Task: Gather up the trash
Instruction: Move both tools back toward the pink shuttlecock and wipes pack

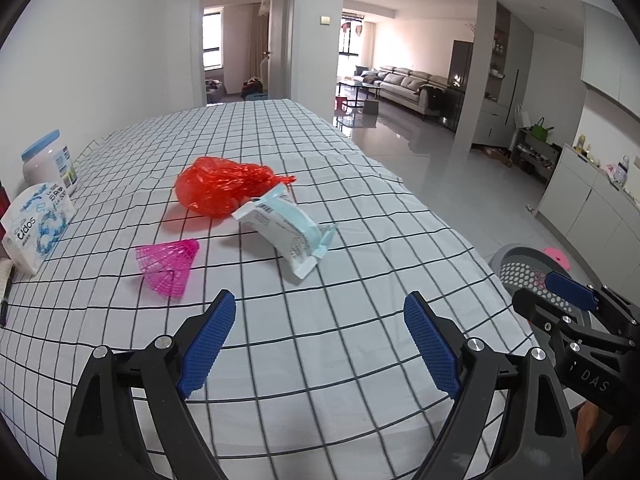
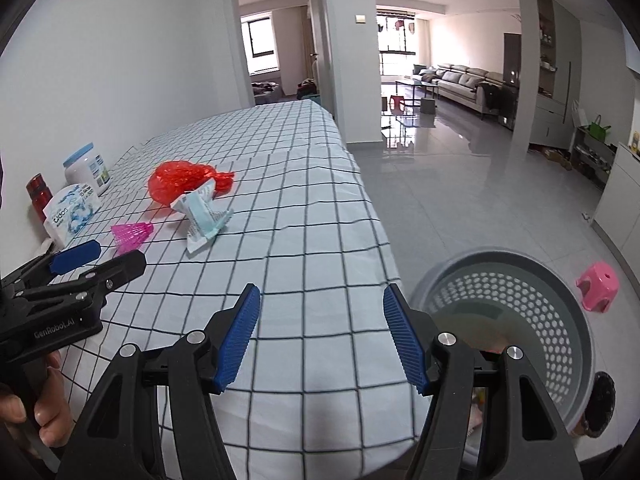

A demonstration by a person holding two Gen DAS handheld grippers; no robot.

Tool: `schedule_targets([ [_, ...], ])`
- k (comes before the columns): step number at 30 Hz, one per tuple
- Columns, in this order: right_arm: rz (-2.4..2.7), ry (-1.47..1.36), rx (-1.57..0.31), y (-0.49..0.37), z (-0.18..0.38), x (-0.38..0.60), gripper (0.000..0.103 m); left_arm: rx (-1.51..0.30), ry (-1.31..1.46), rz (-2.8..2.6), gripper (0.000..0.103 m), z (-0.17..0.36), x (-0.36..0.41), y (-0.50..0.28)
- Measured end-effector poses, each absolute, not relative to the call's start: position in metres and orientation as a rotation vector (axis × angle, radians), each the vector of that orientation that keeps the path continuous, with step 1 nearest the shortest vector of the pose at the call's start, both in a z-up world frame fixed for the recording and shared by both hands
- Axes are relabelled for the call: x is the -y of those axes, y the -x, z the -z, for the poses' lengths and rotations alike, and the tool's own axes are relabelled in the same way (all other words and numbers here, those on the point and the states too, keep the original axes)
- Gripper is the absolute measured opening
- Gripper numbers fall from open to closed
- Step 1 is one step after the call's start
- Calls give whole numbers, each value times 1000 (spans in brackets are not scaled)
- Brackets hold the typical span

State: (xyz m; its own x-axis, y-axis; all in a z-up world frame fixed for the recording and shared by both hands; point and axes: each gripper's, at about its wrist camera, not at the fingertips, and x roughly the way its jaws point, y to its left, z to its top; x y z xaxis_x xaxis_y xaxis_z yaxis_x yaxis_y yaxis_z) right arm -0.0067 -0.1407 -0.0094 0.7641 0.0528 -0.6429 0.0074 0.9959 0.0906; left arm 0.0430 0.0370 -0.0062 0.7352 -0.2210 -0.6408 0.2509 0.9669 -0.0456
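Note:
On the checked tablecloth (image 1: 340,208) lie a crumpled red plastic bag (image 1: 224,190), a white and light-blue wrapper (image 1: 286,232) leaning on it, and a pink plastic shuttlecock (image 1: 170,266). The same bag (image 2: 182,184), wrapper (image 2: 202,218) and shuttlecock (image 2: 130,236) show in the right wrist view. My left gripper (image 1: 320,340) is open and empty, short of the wrapper. My right gripper (image 2: 322,332) is open and empty over the table's right edge, beside a grey perforated basket (image 2: 520,312) on the floor.
A tissue pack (image 1: 38,226) and a white jar with a blue lid (image 1: 50,162) stand along the wall at the left, with a red bottle (image 2: 38,194). A pink stool (image 2: 598,286) sits on the floor past the basket. The basket (image 1: 520,268) stands by the table's right edge.

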Motion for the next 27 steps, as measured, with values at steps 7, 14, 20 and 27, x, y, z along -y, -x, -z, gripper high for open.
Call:
schedule_targets([
  [7, -87, -80, -714, -16, 14, 116, 62, -705, -34, 202, 86, 8, -67, -50],
  [14, -144, -59, -743, -34, 23, 92, 62, -743, -10, 89, 87, 21, -115, -65],
  [20, -174, -60, -762, -44, 30, 79, 62, -778, 30, 21, 87, 30, -150, -86],
  [27, -192, -47, -770, -52, 31, 71, 62, -830, 50, 10, 87, 41, -160, -119],
])
